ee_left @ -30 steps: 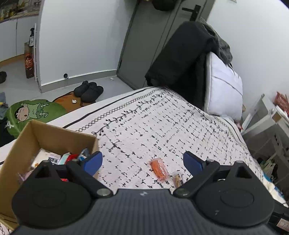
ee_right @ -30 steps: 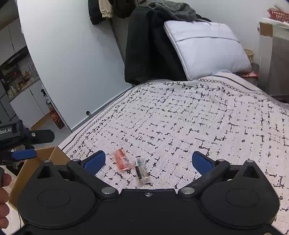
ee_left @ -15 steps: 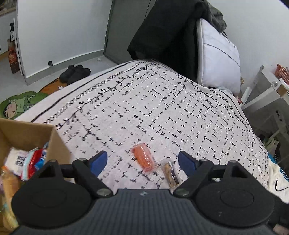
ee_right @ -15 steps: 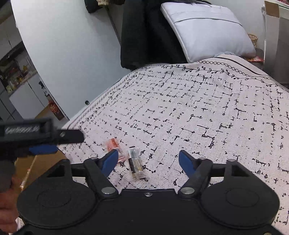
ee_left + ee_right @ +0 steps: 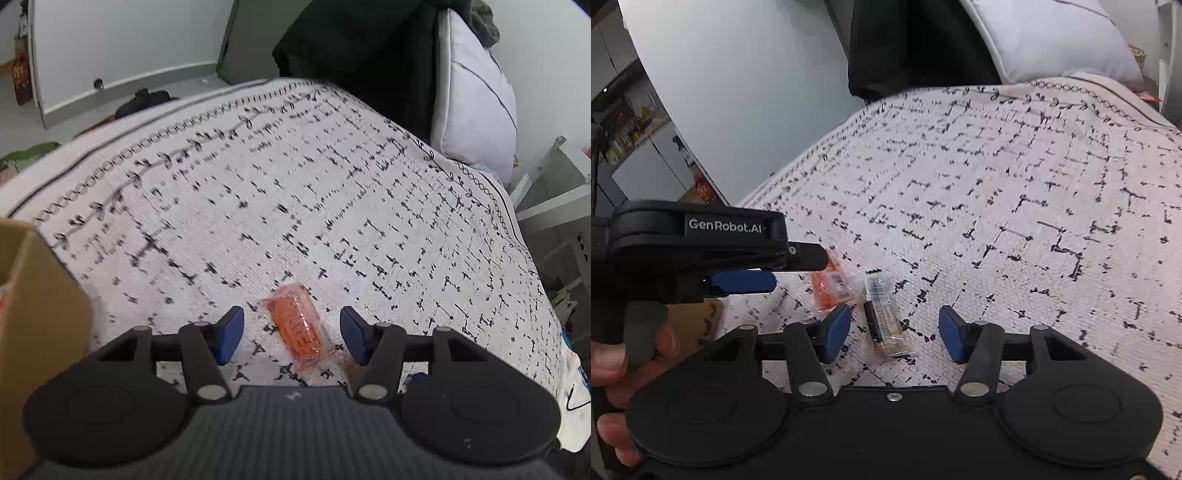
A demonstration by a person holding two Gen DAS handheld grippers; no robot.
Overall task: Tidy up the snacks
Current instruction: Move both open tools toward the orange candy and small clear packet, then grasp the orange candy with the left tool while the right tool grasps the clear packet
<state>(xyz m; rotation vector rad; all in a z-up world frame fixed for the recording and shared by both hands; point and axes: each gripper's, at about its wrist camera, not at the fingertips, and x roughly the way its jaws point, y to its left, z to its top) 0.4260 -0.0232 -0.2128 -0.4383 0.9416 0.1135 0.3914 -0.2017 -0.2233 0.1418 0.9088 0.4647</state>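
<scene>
An orange snack in clear wrap [image 5: 297, 325] lies on the patterned bedspread [image 5: 295, 192], between the blue pads of my left gripper [image 5: 291, 334]. Those jaws are closing, and the pads stand clear of the packet on both sides. A second clear packet with a dark and tan snack [image 5: 882, 317] lies beside the orange snack [image 5: 827, 291]. My right gripper [image 5: 894, 334] hangs over it with the packet between its fingers; its jaws are closing too, with gaps left on each side. The left gripper's body [image 5: 701, 247] shows at the left of the right wrist view, held by a hand [image 5: 613, 362].
A cardboard box [image 5: 33, 295] stands at the left edge of the bed. A white pillow [image 5: 476, 96] and dark clothing [image 5: 354, 48] lie at the bed's far end. Shelving [image 5: 554, 206] stands to the right, and slippers [image 5: 147, 99] lie on the floor beyond.
Both grippers have come down toward the bedspread and narrowed their jaws. The left one swung right from the box to straddle the orange snack; the right one now straddles the clear packet.
</scene>
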